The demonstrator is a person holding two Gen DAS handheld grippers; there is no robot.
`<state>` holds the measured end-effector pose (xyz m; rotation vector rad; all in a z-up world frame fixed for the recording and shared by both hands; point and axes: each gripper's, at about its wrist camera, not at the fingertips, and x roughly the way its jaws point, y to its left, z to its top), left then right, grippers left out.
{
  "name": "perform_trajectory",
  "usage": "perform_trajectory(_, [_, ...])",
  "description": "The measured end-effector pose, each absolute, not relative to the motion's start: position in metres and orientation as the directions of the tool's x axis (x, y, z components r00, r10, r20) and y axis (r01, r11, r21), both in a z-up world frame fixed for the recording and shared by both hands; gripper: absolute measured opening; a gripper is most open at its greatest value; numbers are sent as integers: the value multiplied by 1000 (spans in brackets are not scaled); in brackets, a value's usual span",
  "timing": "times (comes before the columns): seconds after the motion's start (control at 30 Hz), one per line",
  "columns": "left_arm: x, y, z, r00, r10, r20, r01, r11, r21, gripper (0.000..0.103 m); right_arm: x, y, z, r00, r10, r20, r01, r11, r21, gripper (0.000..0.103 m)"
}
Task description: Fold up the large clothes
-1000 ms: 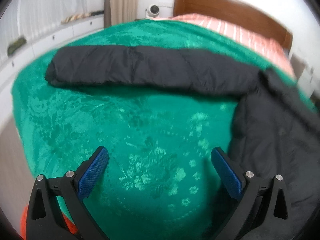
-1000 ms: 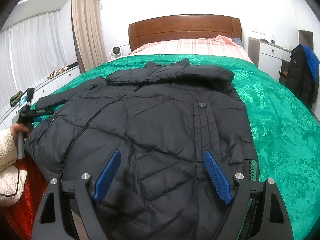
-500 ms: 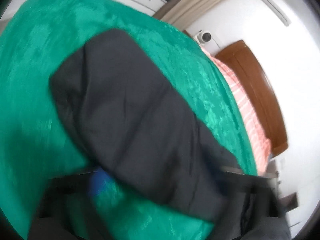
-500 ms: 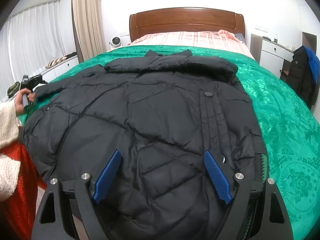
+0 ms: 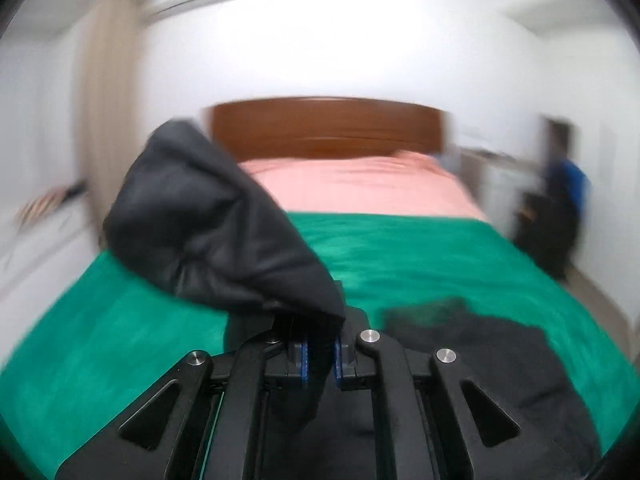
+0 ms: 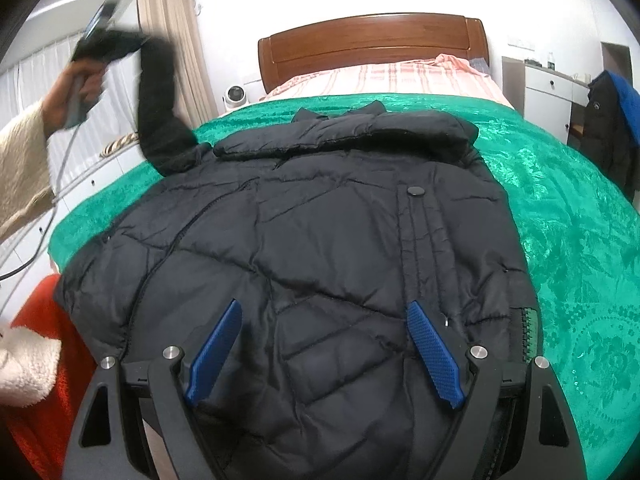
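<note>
While the bed (image 6: 580, 216) with its green cover carries everything here, we see the black puffer jacket (image 6: 328, 248) spread flat across it, collar toward the wooden headboard (image 6: 372, 46) and hem toward us. A second ago the jacket's left sleeve lay stretched out on the cover; now that sleeve (image 6: 158, 96) stands up in the air off the shoulder, lifted well clear of the bed. In the left wrist view the same sleeve (image 5: 216, 236) hangs over and ahead of the fingers, blurred by the swing.

Our left claw (image 5: 319, 358) was spread wide over bare cover a second ago; now it is pinched narrow on the sleeve's cuff end, with dark cloth between the blue pads. In the right wrist view we see the left hand (image 6: 76, 92) raised high at the far left, carrying that claw upward.

Our right claw (image 6: 326, 354) hovers wide apart over the lower front of the jacket, gripping nothing, and has hardly shifted.

We judge that the fold has begun: the sleeve is caught and raised, ready to be brought across the chest. The body of the jacket is not yet folded.
</note>
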<state>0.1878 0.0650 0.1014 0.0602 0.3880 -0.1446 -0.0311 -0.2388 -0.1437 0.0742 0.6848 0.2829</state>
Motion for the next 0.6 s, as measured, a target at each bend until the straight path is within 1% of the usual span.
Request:
perform_trajectory(0.07, [191, -1, 92, 893, -205, -401, 260, 962, 87, 8, -32, -241, -142, 743, 284, -607, -229, 959, 169, 84])
perform_trajectory(0.1, [191, -31, 81, 876, -234, -422, 308, 944, 115, 11, -34, -243, -141, 745, 286, -602, -227, 958, 175, 84])
perform_trajectory(0.13, [192, -73, 59, 835, -271, -479, 384, 910, 155, 20, -34, -244, -140, 747, 288, -600, -226, 957, 180, 84])
perform_trajectory(0.17, [193, -98, 42, 799, -286, -529, 434, 883, 177, 33, -35, -245, -140, 748, 290, -597, -224, 957, 184, 84])
perform_trajectory(0.2, [191, -129, 13, 754, -274, -597, 477, 853, 211, 66, -36, -246, -139, 749, 292, -595, -224, 956, 187, 84])
perform_trajectory(0.23, [190, -144, -6, 734, -251, -631, 488, 841, 234, 82, -37, -247, -138, 751, 294, -591, -223, 956, 191, 84])
perform_trajectory(0.3, [174, -166, -48, 686, -218, -695, 519, 816, 256, 82, -40, -249, -135, 757, 298, -582, -224, 954, 198, 84])
perform_trajectory(0.33, [163, -169, -67, 646, -218, -732, 543, 805, 239, 82, -41, -250, -134, 760, 303, -575, -226, 953, 203, 84])
perform_trajectory(0.37, [153, -164, -77, 627, -208, -751, 546, 805, 233, 82, -43, -251, -133, 762, 307, -570, -228, 951, 207, 84])
perform_trajectory(0.43, [137, -144, -86, 617, -184, -765, 534, 812, 235, 82, -44, -254, -131, 767, 315, -560, -231, 948, 217, 84])
perform_trajectory(0.5, [115, -112, -85, 611, -167, -774, 507, 833, 221, 82, -44, -258, -130, 770, 317, -554, -228, 947, 225, 84])
perform_trajectory(0.57, [98, -78, -78, 618, -164, -769, 480, 854, 204, 86, -41, -259, -130, 769, 316, -556, -220, 947, 233, 84])
perform_trajectory(0.6, [95, -59, -71, 627, -159, -762, 462, 864, 199, 90, -41, -260, -131, 767, 315, -559, -215, 947, 239, 84])
